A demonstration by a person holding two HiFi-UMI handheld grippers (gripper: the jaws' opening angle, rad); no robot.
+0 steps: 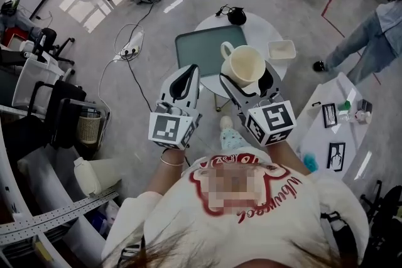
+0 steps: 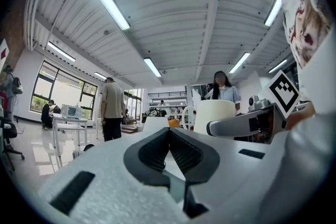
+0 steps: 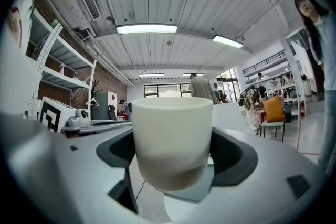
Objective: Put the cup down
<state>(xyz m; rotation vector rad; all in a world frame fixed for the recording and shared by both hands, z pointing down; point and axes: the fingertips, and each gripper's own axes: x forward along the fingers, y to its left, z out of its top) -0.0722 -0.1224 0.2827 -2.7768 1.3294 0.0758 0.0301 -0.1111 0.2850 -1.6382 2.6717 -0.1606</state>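
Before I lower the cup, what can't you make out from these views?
- Head view: the cup and right gripper cover the round table beneath them, hiding the landing spot.
- Right gripper view: the cup's handle is hidden behind its own body.
- No view lets me judge the cup's height above the table.
- Head view: the black item at the table's far edge is too small to name.

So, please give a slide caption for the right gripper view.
Right gripper grips a cream cup by its sides between both jaws.
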